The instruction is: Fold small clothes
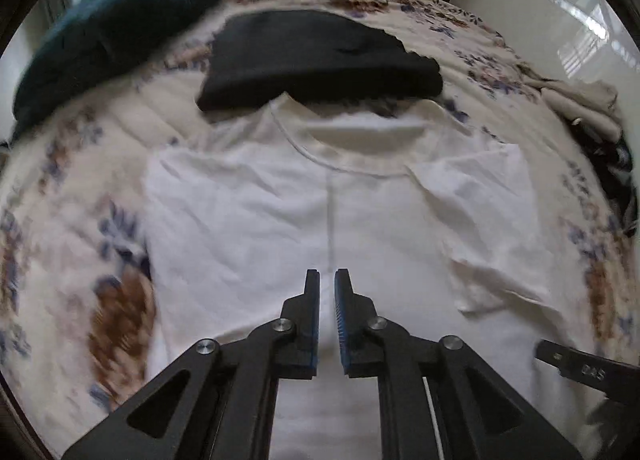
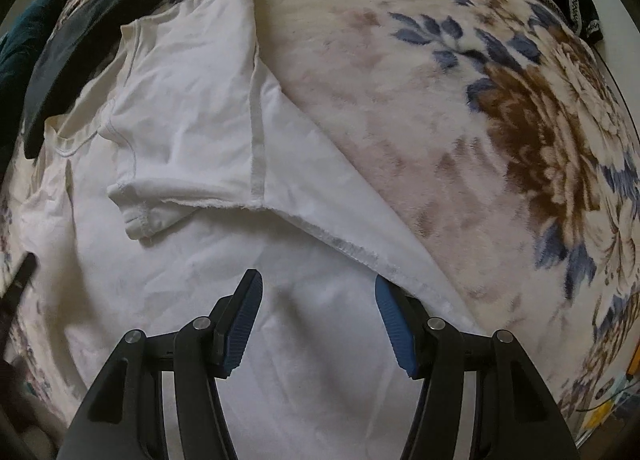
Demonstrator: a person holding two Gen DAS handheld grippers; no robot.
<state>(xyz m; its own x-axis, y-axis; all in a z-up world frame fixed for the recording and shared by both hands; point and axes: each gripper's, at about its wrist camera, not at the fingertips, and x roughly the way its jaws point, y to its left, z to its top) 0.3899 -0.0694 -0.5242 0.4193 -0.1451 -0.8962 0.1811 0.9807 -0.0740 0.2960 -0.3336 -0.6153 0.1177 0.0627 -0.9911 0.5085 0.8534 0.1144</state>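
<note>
A white T-shirt lies flat on a floral blanket, collar away from me. Its right sleeve and side are folded inward over the body. My left gripper hovers over the shirt's lower middle with its jaws nearly together and nothing between them. My right gripper is open over the shirt's lower right, its right finger beside the folded side edge. The right gripper's tip shows at the left wrist view's right edge.
A folded black garment lies just beyond the collar. A dark teal cushion is at the far left. More clothes are piled at the right edge of the bed. Bare floral blanket stretches to the shirt's right.
</note>
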